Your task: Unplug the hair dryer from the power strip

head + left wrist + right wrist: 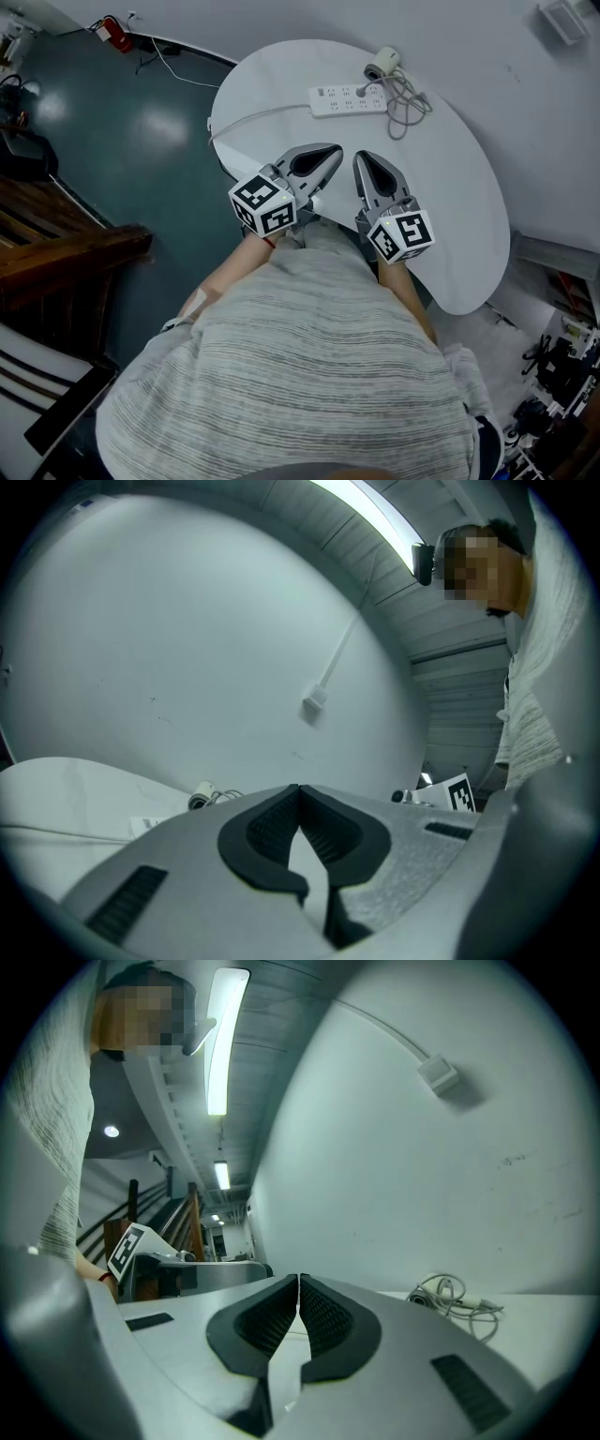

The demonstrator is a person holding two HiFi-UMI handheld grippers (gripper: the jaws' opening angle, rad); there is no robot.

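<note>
A white power strip (pixel 347 99) lies at the far side of the round white table (pixel 469 206). Just behind it lies the small hair dryer (pixel 382 64), its grey cord (pixel 409 105) looped beside the strip's right end. Both grippers hover side by side over the table's near part, short of the strip. My left gripper (pixel 335 150) is shut with nothing in it, and so is my right gripper (pixel 361 157). In the left gripper view the shut gripper (pixel 298 787) points level, with the dryer (pixel 200 795) low at left. The right gripper (pixel 298 1279) sees the cord (pixel 452 1297) at right.
The strip's own white cable (pixel 253 117) runs left off the table edge. A dark floor (pixel 141 122) and wooden stairs (pixel 56 234) lie to the left. A white wall with a small box (pixel 438 1074) stands behind the table.
</note>
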